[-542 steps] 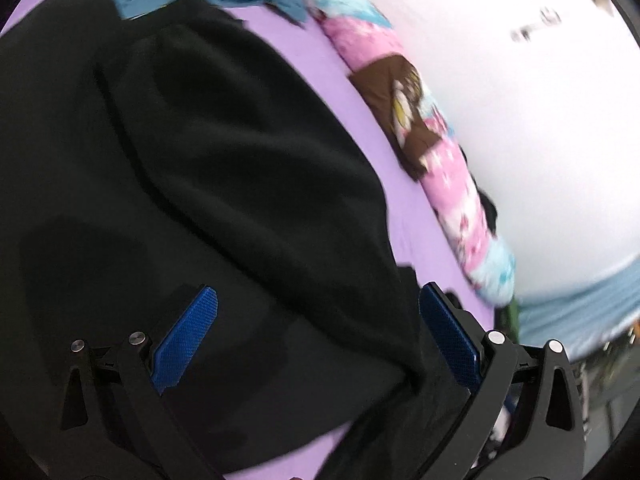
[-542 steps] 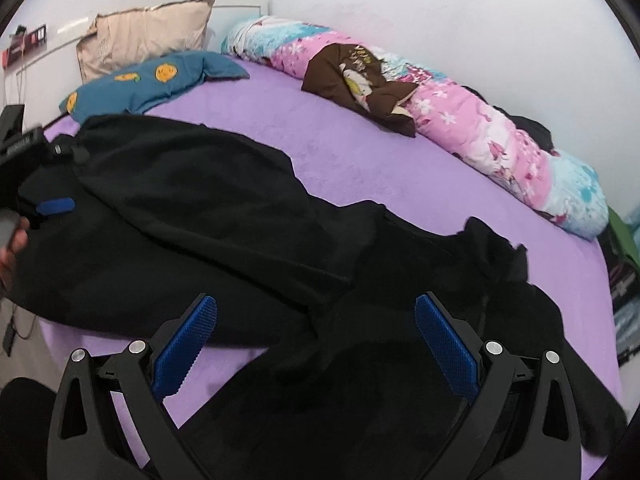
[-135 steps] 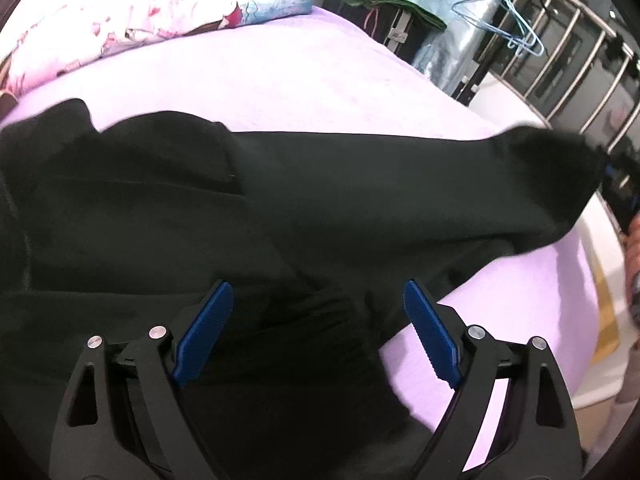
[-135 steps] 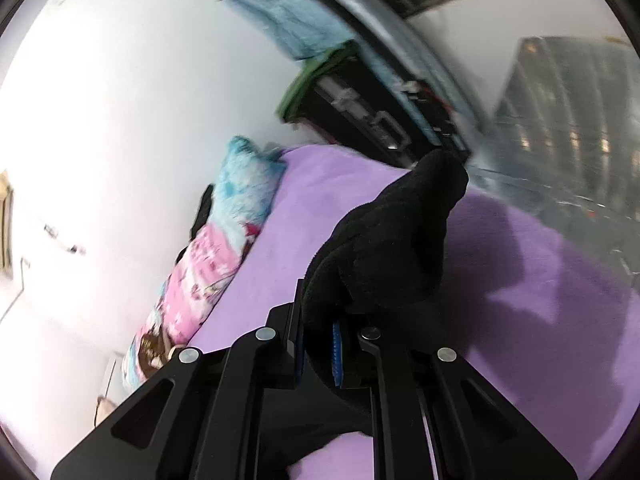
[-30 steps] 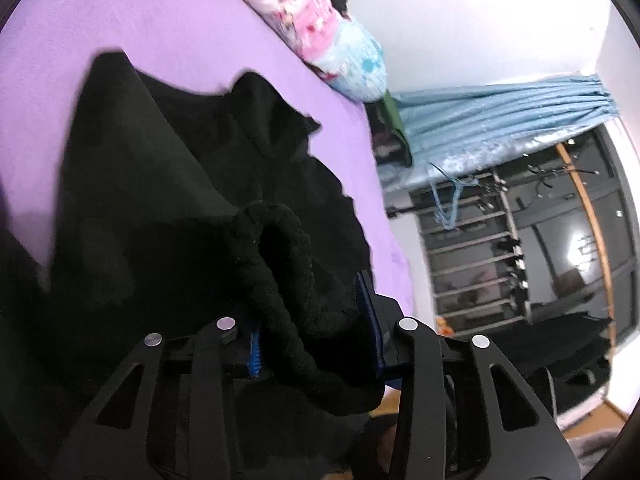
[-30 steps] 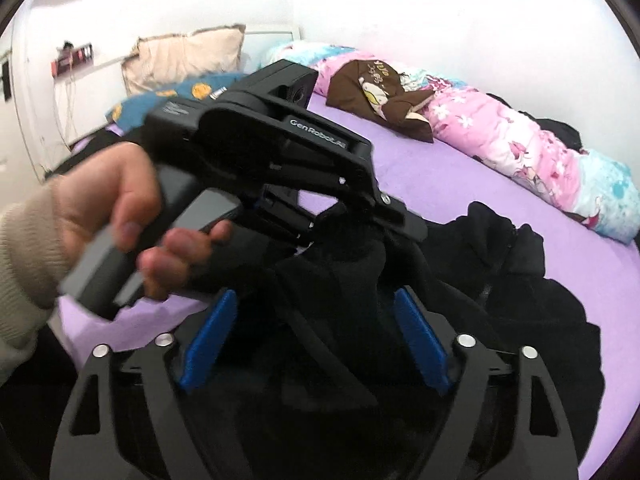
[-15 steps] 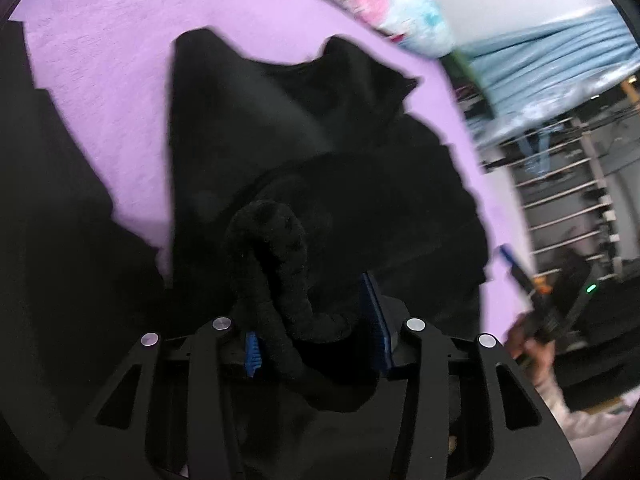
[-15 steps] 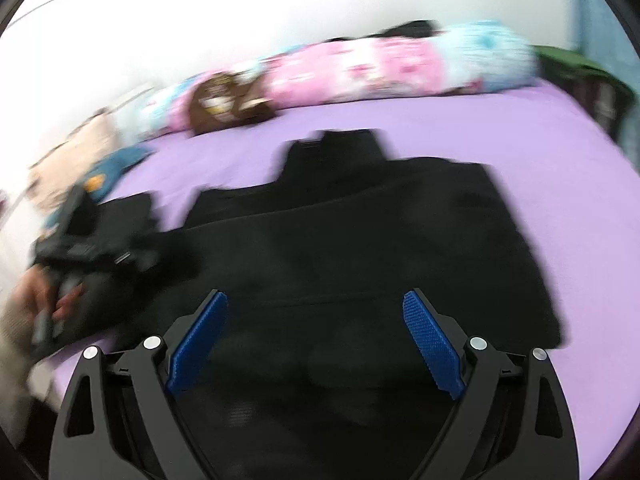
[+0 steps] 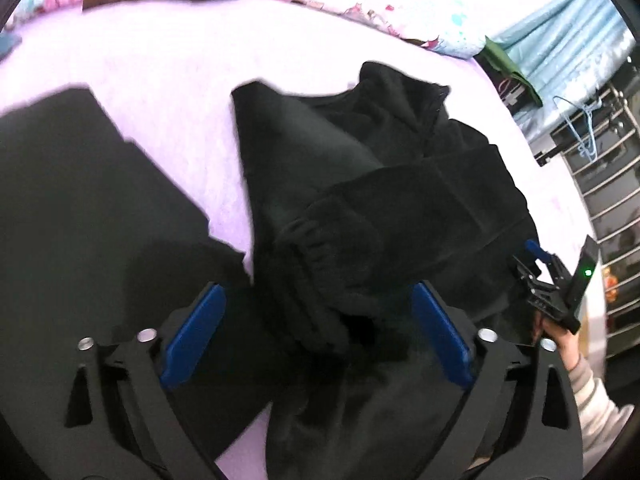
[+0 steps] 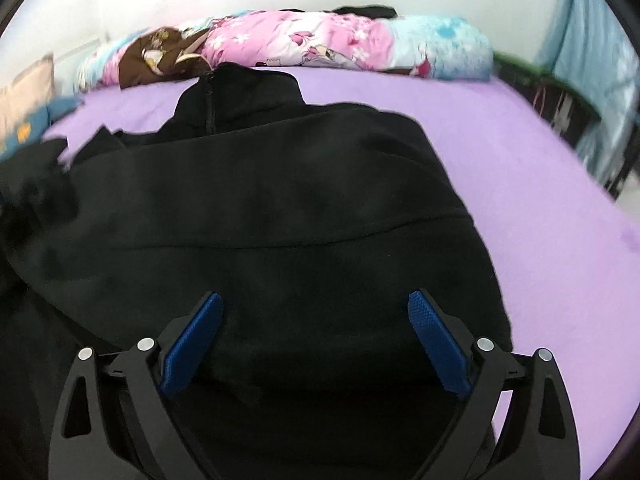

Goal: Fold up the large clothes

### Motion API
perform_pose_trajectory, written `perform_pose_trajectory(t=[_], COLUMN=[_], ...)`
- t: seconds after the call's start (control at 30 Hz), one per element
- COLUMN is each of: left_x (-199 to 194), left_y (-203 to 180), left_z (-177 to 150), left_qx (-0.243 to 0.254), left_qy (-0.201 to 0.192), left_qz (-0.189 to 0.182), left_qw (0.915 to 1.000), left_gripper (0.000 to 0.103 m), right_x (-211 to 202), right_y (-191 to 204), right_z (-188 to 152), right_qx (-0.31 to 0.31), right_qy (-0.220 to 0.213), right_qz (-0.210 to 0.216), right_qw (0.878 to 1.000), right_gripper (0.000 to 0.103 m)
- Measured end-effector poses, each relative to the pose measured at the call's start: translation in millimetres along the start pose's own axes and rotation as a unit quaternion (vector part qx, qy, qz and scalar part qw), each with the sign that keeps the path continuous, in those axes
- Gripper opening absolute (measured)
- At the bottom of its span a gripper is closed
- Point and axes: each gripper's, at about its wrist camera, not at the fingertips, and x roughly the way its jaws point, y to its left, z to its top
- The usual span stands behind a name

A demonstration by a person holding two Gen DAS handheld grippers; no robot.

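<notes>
A large black fleece jacket [image 10: 280, 200] lies on the purple bed [image 10: 520, 152], its zipped collar [image 10: 224, 96] toward the pillows. In the left wrist view the jacket [image 9: 360, 168] has a sleeve folded across its body, with the ribbed cuff [image 9: 320, 248] lying between my open left fingers. My left gripper [image 9: 316, 328] is open, just above the cuff. My right gripper [image 10: 316, 332] is open and empty over the jacket's lower edge. It also shows in the left wrist view [image 9: 548, 276], held in a hand at the right.
A second black garment [image 9: 80, 208] lies at the left on the bed. A pink and blue floral bolster [image 10: 340, 48] and a brown cloth [image 10: 160, 60] lie along the far wall. A metal rack with a hanger [image 9: 584, 136] stands beyond the bed's right edge.
My left gripper has opened and let go of the sleeve cuff, which now rests on the jacket. My right gripper stays open and has moved closer over the jacket's hem.
</notes>
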Motion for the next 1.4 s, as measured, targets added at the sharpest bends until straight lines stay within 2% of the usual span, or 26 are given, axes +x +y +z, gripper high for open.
perform_pose_trajectory(t=[0.1, 0.23, 0.3, 0.33, 0.4, 0.43, 0.5, 0.6, 0.67, 0.83, 1.03, 1.2, 1.4], left_x=[-17.2, -29.8, -19.9, -12.4, 4.9, 12.5, 35.6, 61.1, 72.7, 95.3, 103.3, 97.8, 68.6], left_y=[-31.2, -73.0, -89.9, -91.4, -92.4, -96.3, -102.6, -101.7, -100.6, -93.6, -87.4, -93.7, -101.4], left_z=[5.4, 9.8, 9.5, 6.9, 0.4, -3.4, -11.9, -18.5, -21.4, -30.5, -33.7, -30.9, -38.3], left_qx=[0.040, 0.077, 0.086, 0.066, 0.027, 0.026, 0.048, 0.057, 0.068, 0.081, 0.070, 0.076, 0.060], left_qy=[-0.024, -0.071, -0.079, -0.089, -0.096, -0.091, -0.076, -0.042, -0.035, -0.025, -0.033, -0.035, -0.046], left_qz=[0.019, 0.039, 0.043, 0.055, 0.051, 0.055, 0.088, 0.099, 0.126, 0.149, 0.141, 0.143, 0.101], left_qw=[0.9988, 0.9937, 0.9922, 0.9924, 0.9937, 0.9940, 0.9921, 0.9926, 0.9891, 0.9853, 0.9871, 0.9862, 0.9920], left_gripper=[0.097, 0.097, 0.097, 0.097, 0.097, 0.097, 0.097, 0.097, 0.097, 0.097, 0.097, 0.097, 0.097], right_x=[-21.2, -44.9, -47.9, -46.6, -37.3, -31.2, -21.9, -7.3, 4.3, 19.4, 29.8, 15.8, -15.1], right_y=[-6.2, -9.4, -7.5, -5.0, -1.3, -0.9, -2.9, -0.9, -1.7, -1.5, -12.0, -8.1, -13.9], right_z=[8.7, 27.6, 35.3, 36.1, 36.4, 35.1, 31.7, 21.8, 16.1, 6.8, 2.6, 2.4, -0.4], right_qx=[0.029, 0.033, 0.018, 0.004, -0.024, -0.029, -0.021, -0.039, -0.044, -0.056, -0.020, -0.025, 0.014], right_qy=[-0.015, -0.045, -0.053, -0.054, -0.047, -0.039, -0.024, -0.011, 0.007, 0.027, 0.045, 0.032, 0.030], right_qz=[0.026, 0.022, -0.015, -0.039, -0.074, -0.071, -0.055, -0.048, -0.053, -0.065, -0.042, -0.048, -0.031], right_qw=[0.999, 0.998, 0.998, 0.998, 0.996, 0.996, 0.998, 0.998, 0.998, 0.996, 0.998, 0.998, 0.999], right_gripper=[0.092, 0.093, 0.097, 0.097, 0.096, 0.096, 0.096, 0.097, 0.096, 0.097, 0.097, 0.097, 0.097])
